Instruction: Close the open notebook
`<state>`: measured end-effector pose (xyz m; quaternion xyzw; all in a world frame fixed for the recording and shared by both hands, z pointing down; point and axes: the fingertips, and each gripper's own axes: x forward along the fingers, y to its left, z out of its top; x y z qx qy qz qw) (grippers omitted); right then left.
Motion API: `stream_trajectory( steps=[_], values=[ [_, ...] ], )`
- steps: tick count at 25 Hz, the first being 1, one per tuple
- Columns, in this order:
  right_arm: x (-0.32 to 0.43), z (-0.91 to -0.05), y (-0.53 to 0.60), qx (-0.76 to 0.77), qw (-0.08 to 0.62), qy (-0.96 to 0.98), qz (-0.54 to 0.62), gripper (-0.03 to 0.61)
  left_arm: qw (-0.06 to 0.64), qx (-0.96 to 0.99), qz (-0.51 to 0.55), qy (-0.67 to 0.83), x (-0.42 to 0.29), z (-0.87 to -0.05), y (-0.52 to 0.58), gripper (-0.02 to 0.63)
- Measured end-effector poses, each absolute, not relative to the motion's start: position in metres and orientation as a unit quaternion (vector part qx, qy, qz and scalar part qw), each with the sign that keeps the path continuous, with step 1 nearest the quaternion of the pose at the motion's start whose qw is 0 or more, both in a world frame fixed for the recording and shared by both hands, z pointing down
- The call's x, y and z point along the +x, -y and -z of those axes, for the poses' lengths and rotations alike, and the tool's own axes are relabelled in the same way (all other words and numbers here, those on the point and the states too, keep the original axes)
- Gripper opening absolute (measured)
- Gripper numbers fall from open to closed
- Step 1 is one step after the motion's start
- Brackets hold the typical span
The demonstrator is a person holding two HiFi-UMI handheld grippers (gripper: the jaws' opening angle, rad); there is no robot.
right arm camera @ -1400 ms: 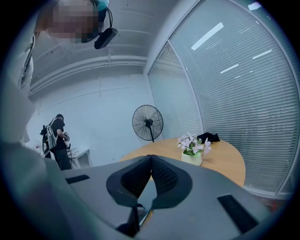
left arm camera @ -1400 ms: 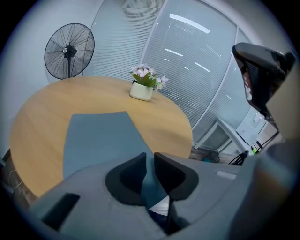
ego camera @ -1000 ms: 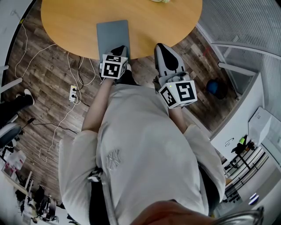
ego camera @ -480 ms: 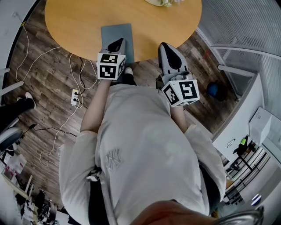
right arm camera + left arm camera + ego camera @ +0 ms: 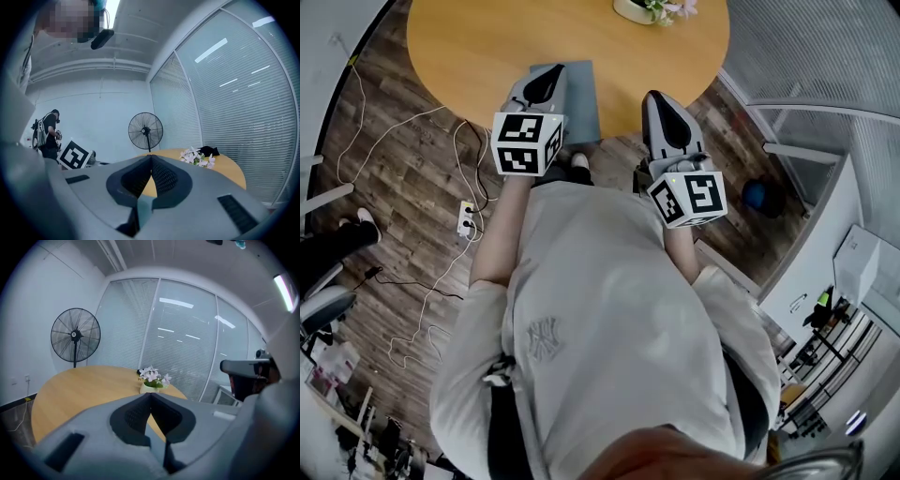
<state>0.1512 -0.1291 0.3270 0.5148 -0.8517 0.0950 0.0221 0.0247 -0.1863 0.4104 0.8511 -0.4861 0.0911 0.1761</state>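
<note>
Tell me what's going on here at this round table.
A person stands at a wooden table with a two-jaw gripper in each hand. The left gripper and right gripper are both shut and empty. The grey notebook lies flat near the table's edge and looks closed. The left gripper hangs over it. A flower pot sits farther back.

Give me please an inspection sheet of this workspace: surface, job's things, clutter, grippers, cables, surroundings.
Surface: round wooden table, mostly bare.
Job's things: grey notebook lies flat at the near edge; it looks closed.
Clutter: flower pot at the far edge.
Grippers: left gripper and right gripper both shut, empty.
Cables: white cables and power strip on the floor.
Surroundings: standing fan, glass wall with blinds, another person.
</note>
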Motion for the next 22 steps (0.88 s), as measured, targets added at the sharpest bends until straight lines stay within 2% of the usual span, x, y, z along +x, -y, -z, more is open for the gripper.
stream_trajectory(
  steps=[12, 22],
  values=[
    [0.114, -0.288, 0.116, 0.517, -0.002, 0.853, -0.064, -0.006, 0.107, 0.872, -0.009, 0.477, -0.017, -0.307, 0.165, 0.015],
    [0.097, -0.27, 0.113, 0.52, -0.003, 0.853, -0.047, -0.006, 0.071, 0.852, 0.031, 0.518, -0.071, -0.265, 0.144, 0.015]
  ],
)
